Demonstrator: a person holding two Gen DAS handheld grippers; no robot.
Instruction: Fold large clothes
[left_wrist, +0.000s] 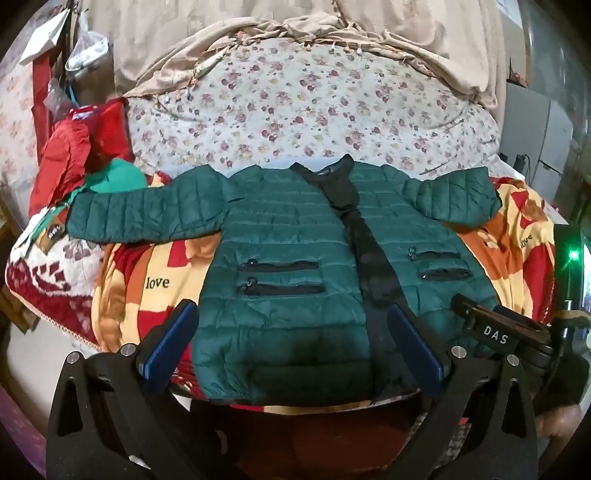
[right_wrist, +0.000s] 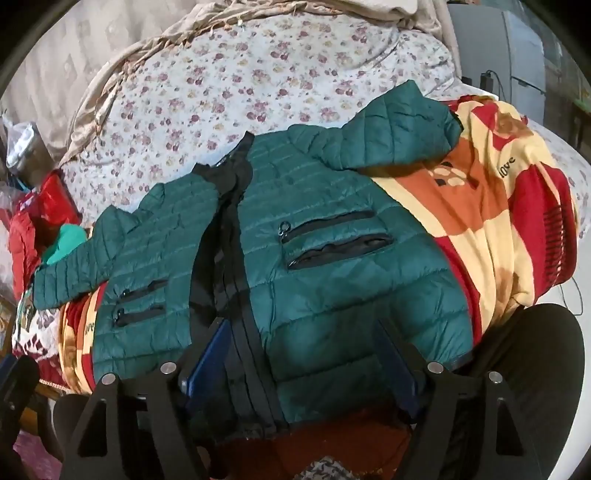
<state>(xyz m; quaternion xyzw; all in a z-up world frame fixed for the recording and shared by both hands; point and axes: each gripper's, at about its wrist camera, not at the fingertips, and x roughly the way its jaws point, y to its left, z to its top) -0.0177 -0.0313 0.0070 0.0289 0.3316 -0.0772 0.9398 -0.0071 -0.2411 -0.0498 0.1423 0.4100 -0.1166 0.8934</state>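
Blue-padded fingers (left_wrist: 173, 332) of the left gripper (left_wrist: 291, 336) stand spread wide over the near hem of a dark green quilted jacket (left_wrist: 280, 236), gripping nothing. The right gripper (right_wrist: 306, 350) is likewise parted wide and holds nothing, its fingers (right_wrist: 210, 350) straddling the jacket's black zipper band (right_wrist: 240, 295) at the near edge.

The jacket lies face up and unfolded on a red, orange and cream blanket (left_wrist: 147, 273) printed with the word "love", collar toward the far side, both sleeves stretched out to left and right. Two zipped pockets (left_wrist: 280, 277) show on each front panel. The front is unzipped, its dark lining visible down the middle.

Beyond the collar spreads a white floral bedsheet (left_wrist: 295, 103), with a rumpled beige cloth (left_wrist: 258, 33) bunched at the far end. At far left sits a heap of red clothing (left_wrist: 70, 155) with a bright teal garment (left_wrist: 122, 177) against it, touching the jacket's left sleeve. In the left wrist view the right gripper's body, marked "DAS", reaches in from the near right.
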